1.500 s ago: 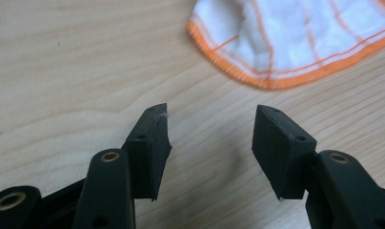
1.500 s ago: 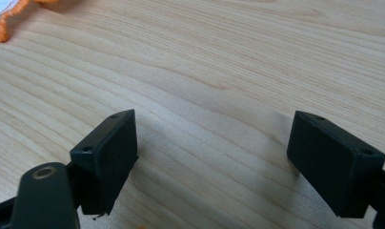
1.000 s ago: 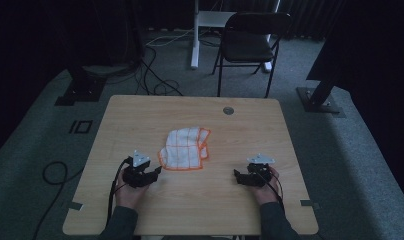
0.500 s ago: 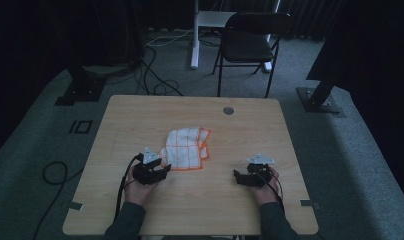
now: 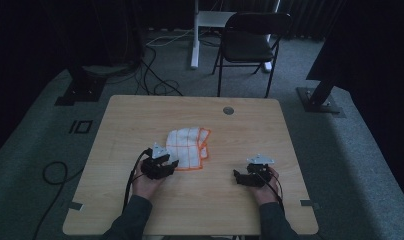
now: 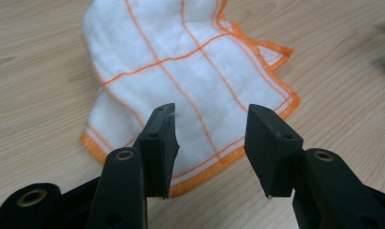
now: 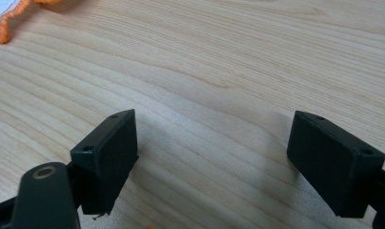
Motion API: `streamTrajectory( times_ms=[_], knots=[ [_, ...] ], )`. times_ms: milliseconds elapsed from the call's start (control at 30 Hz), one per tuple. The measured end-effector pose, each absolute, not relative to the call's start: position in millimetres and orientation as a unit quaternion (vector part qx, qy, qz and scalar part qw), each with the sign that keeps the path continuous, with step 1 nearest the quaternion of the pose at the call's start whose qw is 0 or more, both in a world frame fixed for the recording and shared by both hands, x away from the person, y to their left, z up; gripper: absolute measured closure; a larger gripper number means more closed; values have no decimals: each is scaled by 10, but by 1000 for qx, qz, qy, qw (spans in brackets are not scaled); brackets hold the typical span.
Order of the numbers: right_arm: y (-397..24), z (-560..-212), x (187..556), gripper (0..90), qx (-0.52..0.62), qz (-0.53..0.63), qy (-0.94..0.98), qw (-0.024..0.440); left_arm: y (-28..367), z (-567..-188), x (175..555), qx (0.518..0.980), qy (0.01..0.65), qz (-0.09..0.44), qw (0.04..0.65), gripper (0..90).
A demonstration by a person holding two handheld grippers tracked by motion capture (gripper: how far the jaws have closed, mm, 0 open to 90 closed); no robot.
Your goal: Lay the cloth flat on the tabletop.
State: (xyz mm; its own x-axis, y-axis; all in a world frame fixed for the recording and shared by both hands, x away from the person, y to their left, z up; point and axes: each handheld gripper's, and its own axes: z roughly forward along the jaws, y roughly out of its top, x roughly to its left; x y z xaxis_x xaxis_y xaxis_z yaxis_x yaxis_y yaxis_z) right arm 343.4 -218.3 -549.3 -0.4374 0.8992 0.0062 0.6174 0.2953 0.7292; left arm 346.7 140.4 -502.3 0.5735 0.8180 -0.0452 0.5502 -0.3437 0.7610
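On a wooden surface point(image 5: 140, 120), a rumpled white cloth point(image 6: 181, 71) lay ungrasped mid-surface, its near hem between the left gripper point(image 6: 209, 143)'s narrowing, still-open jaws; the right gripper point(image 7: 212, 157) waited wide open nearby.

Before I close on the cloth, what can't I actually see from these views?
- Cloth far edge: cut off by the left gripper view's top edge.
- Near hem: partly hidden behind the left gripper fingers.
- Fold layers: too small in the high view.
- Right gripper: cloth cropped to a corner.
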Motion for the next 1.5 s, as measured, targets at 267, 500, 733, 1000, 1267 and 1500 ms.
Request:
streamTrajectory(
  times_ms=[267, 500, 733, 1000, 1267, 1500],
  knots=[
    [-2183, -5493, 3434, 173, 488, 338, 777, 208, 1215, -5031, 3533, 806, 417, 167, 386, 562],
    [-2182, -5493, 3433, 173, 488, 339, 777, 208, 1052, -5076, 3572, 810, 411, 158, 387, 563],
    [-2182, -5493, 3432, 173, 488, 339, 777, 208, 940, -5123, 3615, 815, 408, 154, 382, 554],
    [-2181, -5493, 3432, 173, 488, 339, 777, 208, 836, -5156, 3658, 821, 401, 152, 376, 552],
    [-2181, -5493, 3432, 173, 488, 338, 777, 208, 677, -5225, 3697, 830, 394, 149, 366, 545],
    [-2182, -5493, 3431, 173, 487, 338, 778, 208, 546, -5315, 3743, 830, 401, 150, 357, 531]
  ],
)
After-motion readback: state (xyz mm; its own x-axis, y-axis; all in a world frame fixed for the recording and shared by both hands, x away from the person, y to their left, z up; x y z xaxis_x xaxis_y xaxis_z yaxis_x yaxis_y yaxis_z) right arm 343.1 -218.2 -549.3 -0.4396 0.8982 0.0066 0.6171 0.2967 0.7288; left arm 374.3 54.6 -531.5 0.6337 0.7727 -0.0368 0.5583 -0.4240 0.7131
